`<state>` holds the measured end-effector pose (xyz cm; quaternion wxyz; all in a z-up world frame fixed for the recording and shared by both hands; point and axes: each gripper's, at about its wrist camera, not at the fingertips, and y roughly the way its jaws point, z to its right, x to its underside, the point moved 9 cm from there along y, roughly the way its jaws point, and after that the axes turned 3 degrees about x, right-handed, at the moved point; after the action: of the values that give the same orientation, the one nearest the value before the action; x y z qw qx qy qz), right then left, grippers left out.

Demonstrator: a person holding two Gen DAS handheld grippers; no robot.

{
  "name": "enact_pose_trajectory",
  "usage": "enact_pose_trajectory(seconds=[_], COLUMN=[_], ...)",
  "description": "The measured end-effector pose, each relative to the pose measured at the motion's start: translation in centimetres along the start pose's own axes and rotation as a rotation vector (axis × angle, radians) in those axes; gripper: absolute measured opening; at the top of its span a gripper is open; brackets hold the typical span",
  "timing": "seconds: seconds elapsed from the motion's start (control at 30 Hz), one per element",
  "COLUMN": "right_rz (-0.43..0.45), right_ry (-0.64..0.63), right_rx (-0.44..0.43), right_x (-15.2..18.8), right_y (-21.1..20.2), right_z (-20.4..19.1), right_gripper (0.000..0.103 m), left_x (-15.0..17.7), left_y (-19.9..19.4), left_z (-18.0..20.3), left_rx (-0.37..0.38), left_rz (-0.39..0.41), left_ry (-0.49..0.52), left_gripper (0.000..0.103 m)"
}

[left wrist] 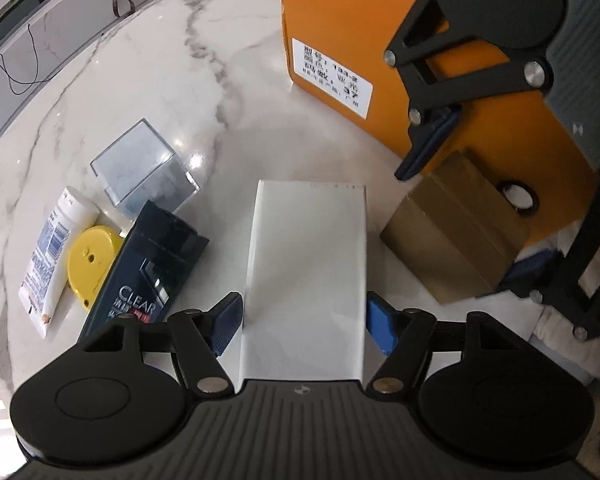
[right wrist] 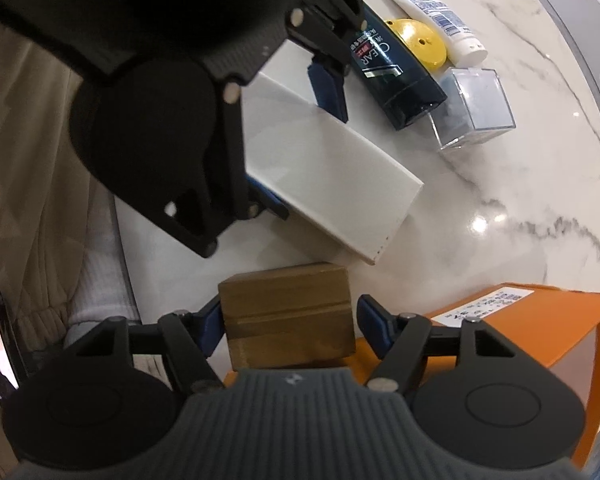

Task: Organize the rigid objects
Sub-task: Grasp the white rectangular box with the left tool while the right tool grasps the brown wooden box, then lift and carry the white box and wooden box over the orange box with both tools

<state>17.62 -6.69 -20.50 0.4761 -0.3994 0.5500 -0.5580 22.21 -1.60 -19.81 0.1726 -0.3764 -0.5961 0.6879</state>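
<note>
Mid-table on the marble table [left wrist: 148, 64], the left gripper [left wrist: 304, 320] pinches the stiff, slick white box [left wrist: 306, 248] across its long sides, while the right gripper [right wrist: 290, 320], slightly spread, straddles the rigid wooden block [right wrist: 288, 308] beside the orange box [right wrist: 540, 320].

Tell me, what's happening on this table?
A person works two handheld grippers over a marble table. The left gripper straddles a white box; the right gripper straddles a wooden block beside an orange box. A shampoo bottle, tube, yellow disc and clear case lie aside.
</note>
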Motion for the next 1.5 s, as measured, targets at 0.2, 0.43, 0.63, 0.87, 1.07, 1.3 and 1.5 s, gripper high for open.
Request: enact_pose_trajectory(seconds=[0.2,0.43,0.63,0.87,1.07,1.3,1.5], right_rz=[0.021,0.043,0.114,0.204,0.293,0.357,0.342], right_ry=[0.003,0.029,0.054,0.082,0.109,0.144,0.196], right_rx=[-0.011,0.029,0.062,0.127,0.191,0.287,0.362], right_x=[-0.2,0.0,0.1,-0.2,0.3,3.2,7.6], right_y=[0.4,0.0,-2.1,-5.7,-10.2,-15.8,-18.0], right_z=[-0.1,-0.9,-1.1,-1.4,-1.5,-0.9,0.2], right_gripper=[0.063,0.061,0.060,0.060,0.060,0.060,0.060], left_x=[0.1,0.9,1.2,1.0,-0.1,-4.1,-8.3], left_y=[-0.1,-0.7,-3.2,-7.0,-11.4,-16.1,-17.9], left_z=[0.1,0.3,-0.3,-0.6,0.0,2.7,6.7], left_rx=[0.016,-0.019,-0.037,-0.063,-0.079,-0.069,-0.051], left_rz=[0.029,0.021,0.086,0.198,0.291,0.381,0.434], left_ry=[-0.031,-0.093,-0.209,-0.312,-0.345,-0.323,-0.256], left_gripper=[0.078,0.070,0.069,0.069,0.069,0.069,0.069])
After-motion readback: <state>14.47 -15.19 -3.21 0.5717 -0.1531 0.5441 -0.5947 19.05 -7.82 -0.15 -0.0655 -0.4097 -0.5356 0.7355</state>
